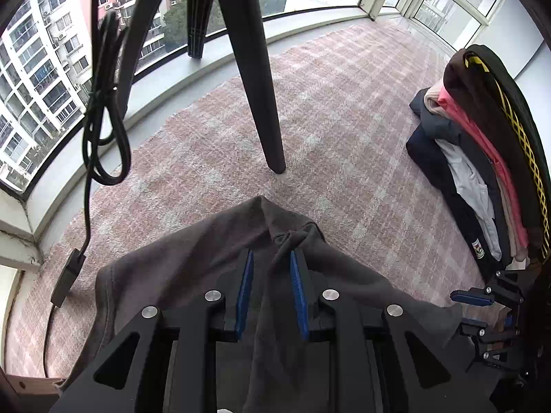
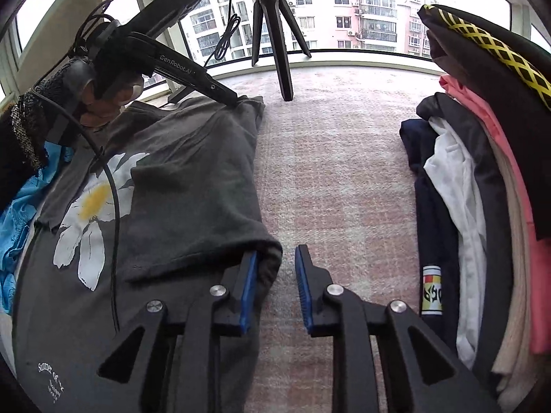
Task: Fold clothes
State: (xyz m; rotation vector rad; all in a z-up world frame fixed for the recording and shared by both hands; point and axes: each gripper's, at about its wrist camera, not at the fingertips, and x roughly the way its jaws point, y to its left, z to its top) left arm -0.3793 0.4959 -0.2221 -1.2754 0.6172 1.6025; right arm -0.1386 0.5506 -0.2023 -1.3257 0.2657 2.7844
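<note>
I judge one side fold done on the grey daisy T-shirt (image 2: 193,186) on the rug (image 2: 344,172): left gripper (image 1: 272,289) pinches its far corner, right gripper (image 2: 275,285) stands apart at the near hem, further folds remain.

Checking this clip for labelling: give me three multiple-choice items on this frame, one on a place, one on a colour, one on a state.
1. Where does the stack of folded clothes lie relative to the grey T-shirt in the right wrist view?
A. To its right, across bare carpet
B. On top of it
C. Left of it

2. What colour is the centre of the flower print?
A. Red
B. Yellow
C. Green

3. How does the right gripper stand?
A. Clamped on the tripod
C. Holding a pink garment
B. Jaws apart, shirt edge beside its left finger only

Answers: 1 A, carpet separates them; 2 B, yellow among white petals; 3 B, carpet shows between the pads.
</note>
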